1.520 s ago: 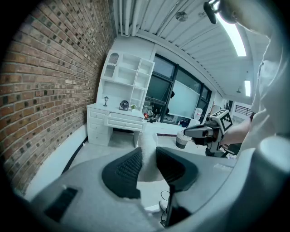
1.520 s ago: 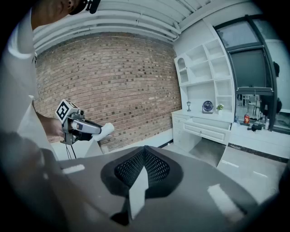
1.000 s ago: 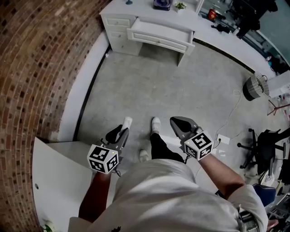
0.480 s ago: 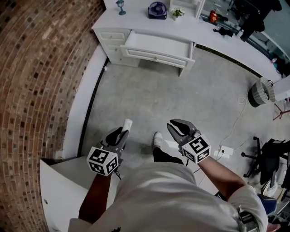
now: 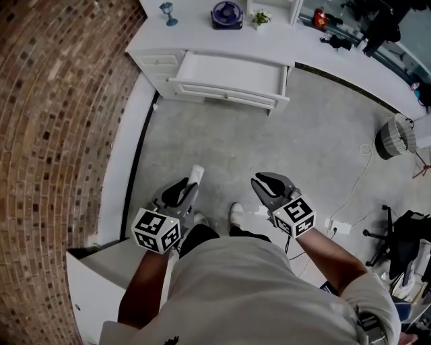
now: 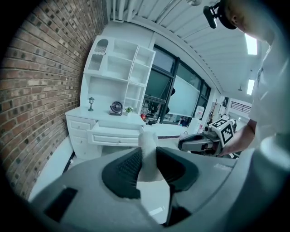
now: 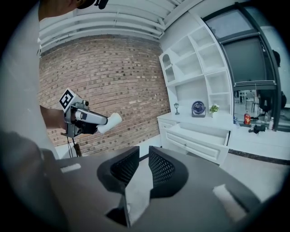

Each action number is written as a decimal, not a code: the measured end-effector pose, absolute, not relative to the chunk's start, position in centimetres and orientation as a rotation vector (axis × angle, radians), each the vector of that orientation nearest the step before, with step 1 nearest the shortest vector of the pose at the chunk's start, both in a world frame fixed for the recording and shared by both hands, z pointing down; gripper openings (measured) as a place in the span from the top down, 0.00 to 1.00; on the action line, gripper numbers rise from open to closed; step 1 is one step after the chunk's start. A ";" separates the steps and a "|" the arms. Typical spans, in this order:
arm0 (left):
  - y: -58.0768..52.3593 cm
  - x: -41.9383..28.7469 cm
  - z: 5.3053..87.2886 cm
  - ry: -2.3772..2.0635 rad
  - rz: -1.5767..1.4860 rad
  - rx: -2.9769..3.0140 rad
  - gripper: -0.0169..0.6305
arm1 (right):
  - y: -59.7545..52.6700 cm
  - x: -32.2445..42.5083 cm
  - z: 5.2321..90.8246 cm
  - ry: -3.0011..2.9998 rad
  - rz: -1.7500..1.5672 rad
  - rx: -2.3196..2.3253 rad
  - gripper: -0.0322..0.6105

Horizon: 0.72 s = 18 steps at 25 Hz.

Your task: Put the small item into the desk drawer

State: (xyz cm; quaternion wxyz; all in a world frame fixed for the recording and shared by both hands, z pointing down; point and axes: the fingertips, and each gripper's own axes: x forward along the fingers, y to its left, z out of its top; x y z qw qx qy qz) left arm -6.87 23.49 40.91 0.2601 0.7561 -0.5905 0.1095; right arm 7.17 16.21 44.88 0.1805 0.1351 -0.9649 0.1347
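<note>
A small white cylinder-shaped item [image 5: 195, 174] sticks out of my left gripper [image 5: 185, 189], whose jaws are shut on it; in the left gripper view the item [image 6: 147, 140] stands upright between the dark pads. My right gripper [image 5: 264, 182] is held level beside it with nothing in it, its jaws a narrow slit apart [image 7: 144, 158]. The white desk [image 5: 202, 37] stands far ahead against the wall, its wide drawer [image 5: 229, 71] pulled open. From the right gripper view I see the left gripper [image 7: 97, 124] with the item [image 7: 112, 121] and the drawer [image 7: 204, 133].
A brick wall [image 5: 60, 101] runs along the left. On the desk stand a small lamp [image 5: 167, 12], a fan [image 5: 225, 13] and a plant [image 5: 260, 17]. A white cabinet [image 5: 94, 283] is at lower left; a round basket [image 5: 394, 138], power strip [image 5: 337, 226] and chair [image 5: 407, 232] at right.
The person has walked toward the desk; it and the open drawer now sit lower and larger in view. Both grippers came forward together. The left still holds the white item.
</note>
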 end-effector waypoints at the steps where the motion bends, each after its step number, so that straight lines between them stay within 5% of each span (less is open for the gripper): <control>1: 22.6 -7.0 40.9 -1.593 0.294 2.050 0.82 | 15.5 7.0 44.9 -2.727 0.385 0.386 0.83; 18: 4.7 -14.6 42.1 -1.342 0.356 2.250 0.82 | 1.4 1.6 43.7 -2.669 0.405 0.716 0.83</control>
